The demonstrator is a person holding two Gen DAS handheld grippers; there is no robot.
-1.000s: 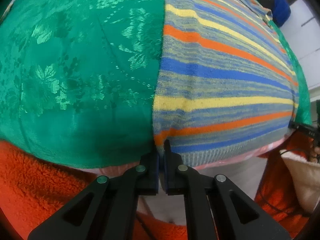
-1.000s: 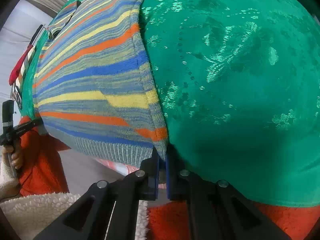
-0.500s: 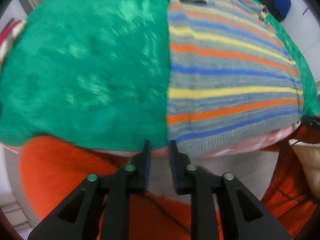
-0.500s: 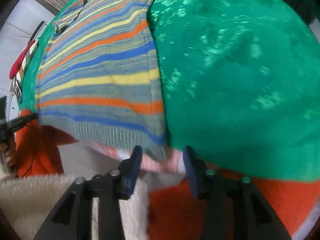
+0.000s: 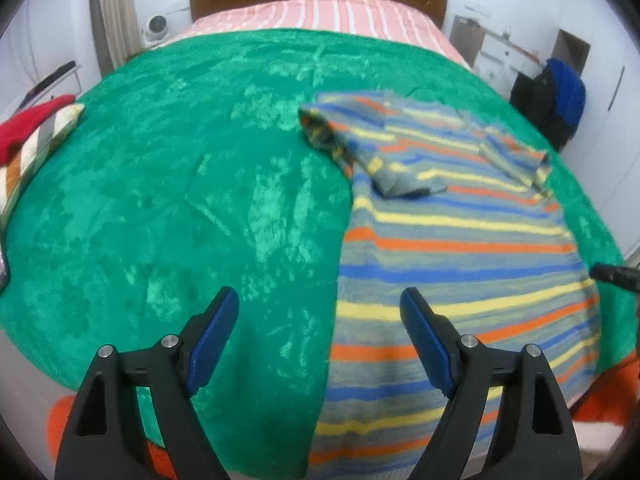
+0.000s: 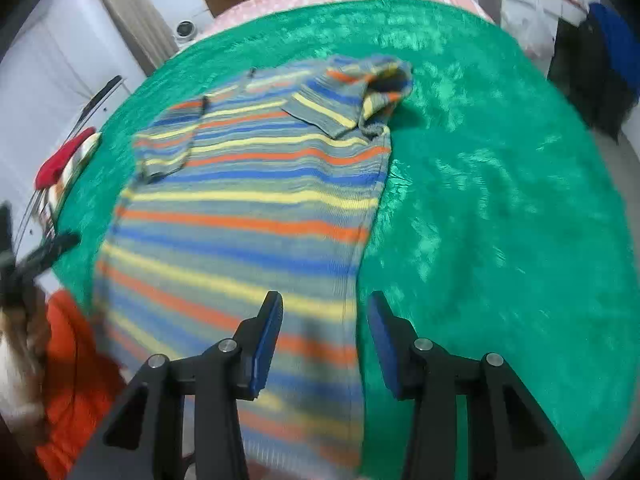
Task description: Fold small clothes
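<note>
Jaws on my left gripper [image 5: 320, 344] opening, right gripper [image 6: 325, 342] apart, both empty above the striped knit sweater [image 5: 448, 248], flat for folding.

Striped sweater [image 6: 248, 216] hem blurred, cut off by bottom edge, right-wrist view.

A small knitted striped sweater [image 5: 460, 240] in grey, blue, yellow and orange lies flat on the green blanket [image 5: 180, 200]. Both short sleeves are folded inward over its chest. Its hem hangs over the bed's near edge.
</note>
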